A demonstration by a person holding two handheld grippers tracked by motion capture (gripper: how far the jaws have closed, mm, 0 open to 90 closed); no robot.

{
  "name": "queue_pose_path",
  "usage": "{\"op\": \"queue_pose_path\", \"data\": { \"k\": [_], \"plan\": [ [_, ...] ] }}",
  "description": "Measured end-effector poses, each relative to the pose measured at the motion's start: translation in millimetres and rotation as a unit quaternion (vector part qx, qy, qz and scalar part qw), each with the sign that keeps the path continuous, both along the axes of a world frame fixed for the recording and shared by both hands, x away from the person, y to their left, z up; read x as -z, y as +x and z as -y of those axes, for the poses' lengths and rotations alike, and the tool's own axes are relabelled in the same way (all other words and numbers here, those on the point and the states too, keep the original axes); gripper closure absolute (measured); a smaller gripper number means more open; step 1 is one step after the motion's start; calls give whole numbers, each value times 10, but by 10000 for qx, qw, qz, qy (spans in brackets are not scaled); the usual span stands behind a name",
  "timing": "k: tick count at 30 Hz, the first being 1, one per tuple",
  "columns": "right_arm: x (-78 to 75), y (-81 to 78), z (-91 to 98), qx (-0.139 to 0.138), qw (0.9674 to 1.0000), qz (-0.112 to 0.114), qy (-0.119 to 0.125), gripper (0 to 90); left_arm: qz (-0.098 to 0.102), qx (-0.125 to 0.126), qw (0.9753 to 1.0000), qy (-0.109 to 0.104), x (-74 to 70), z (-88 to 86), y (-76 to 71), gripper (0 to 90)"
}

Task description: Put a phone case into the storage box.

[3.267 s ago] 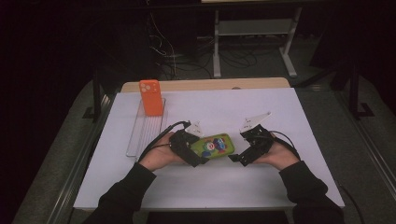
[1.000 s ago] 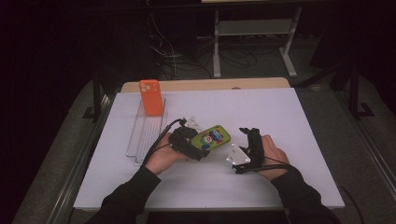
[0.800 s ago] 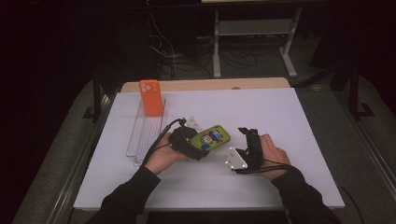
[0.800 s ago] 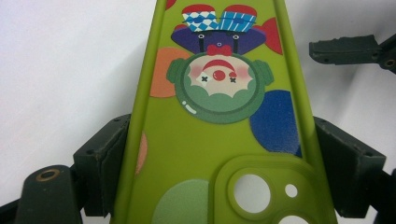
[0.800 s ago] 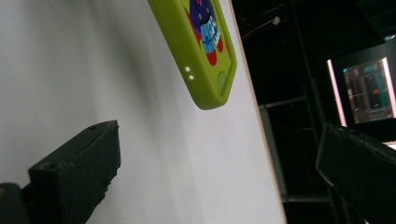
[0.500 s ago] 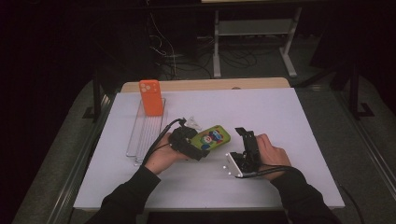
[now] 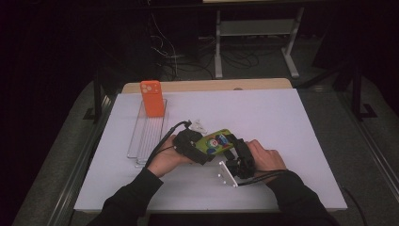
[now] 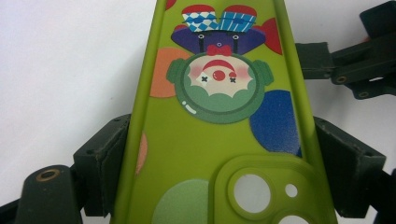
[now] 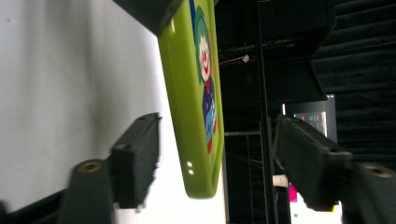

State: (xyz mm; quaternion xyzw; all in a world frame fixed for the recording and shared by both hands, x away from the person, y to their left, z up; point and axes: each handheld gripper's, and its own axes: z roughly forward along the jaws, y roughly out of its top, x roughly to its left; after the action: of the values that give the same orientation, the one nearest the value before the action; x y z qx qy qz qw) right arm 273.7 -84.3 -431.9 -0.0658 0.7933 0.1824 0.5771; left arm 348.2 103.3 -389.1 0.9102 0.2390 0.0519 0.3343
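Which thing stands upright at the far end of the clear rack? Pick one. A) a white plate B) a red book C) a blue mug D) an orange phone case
D: in the high view an orange phone case, with camera cut-outs near its top corner, stands upright at the far end of the clear rack.

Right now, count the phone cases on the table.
2. A green case sits mid-table, clamped by the left hand-held gripper, with the right hand-held gripper at its other end. An orange case stands upright in the clear rack at far left.
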Motion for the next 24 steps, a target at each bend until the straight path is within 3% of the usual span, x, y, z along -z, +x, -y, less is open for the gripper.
{"op": "queue_pose_path", "data": {
  "k": [7,8,9,15,19,22,23,24],
  "plan": [
    [31,-17,-39,-5,9998,-24,-192,477,-32,95,9999,-78,-14,19,-18,154],
    [37,-17,-45,-37,9998,-40,-213,510,-68,-18,9997,-222,-3,38,-33,154],
    [43,-18,-49,-43,9997,-36,-231,536,-50,71,9999,-124,-13,25,-25,154],
    [47,-30,-55,-90,9995,47,-286,678,-94,13,9996,-285,-13,28,-29,154],
    [51,-33,-60,-114,9993,88,-334,725,-124,92,9996,-230,-26,2,-8,153],
    [67,-43,-63,-128,9990,115,-406,746,-167,3,9991,-383,-17,12,-17,151],
    [72,-44,-65,-122,9990,104,-425,749,-84,96,9995,-273,-25,-1,-10,149],
    [81,-38,-69,-140,9989,167,-409,751,-72,9,9993,-375,-18,12,-26,146]
  ]
}}
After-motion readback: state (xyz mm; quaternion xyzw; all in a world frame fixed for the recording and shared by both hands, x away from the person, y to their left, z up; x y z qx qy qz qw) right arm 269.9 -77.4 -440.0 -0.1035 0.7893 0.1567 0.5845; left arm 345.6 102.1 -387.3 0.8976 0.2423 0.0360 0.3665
